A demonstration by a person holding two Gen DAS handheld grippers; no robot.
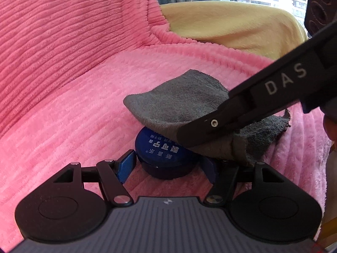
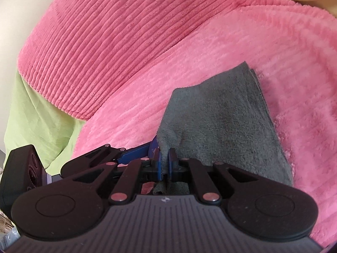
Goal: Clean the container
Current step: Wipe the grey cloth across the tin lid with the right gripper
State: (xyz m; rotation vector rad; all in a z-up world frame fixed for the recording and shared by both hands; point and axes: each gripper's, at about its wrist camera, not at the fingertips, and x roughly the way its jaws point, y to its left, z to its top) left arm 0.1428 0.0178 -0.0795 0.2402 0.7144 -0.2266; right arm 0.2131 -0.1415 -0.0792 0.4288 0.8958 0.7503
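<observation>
Left hand-held gripper point(image 1: 168, 164) clamped the round dark-blue lidded container point(image 1: 165, 155) above the pink ribbed plush blanket point(image 1: 84, 105). Right hand-held gripper point(image 2: 165, 163) pinched the grey microfibre cloth point(image 2: 221, 122), draped over the container's lid; yellow fabric point(image 1: 231, 25) lay beyond.

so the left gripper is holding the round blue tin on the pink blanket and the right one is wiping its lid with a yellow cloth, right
Not quite: the cloth is grey, not yellow, as the left wrist view shows. The rest holds: the left gripper holds the round blue tin on the pink blanket, and the right gripper wipes its lid with the cloth.
</observation>
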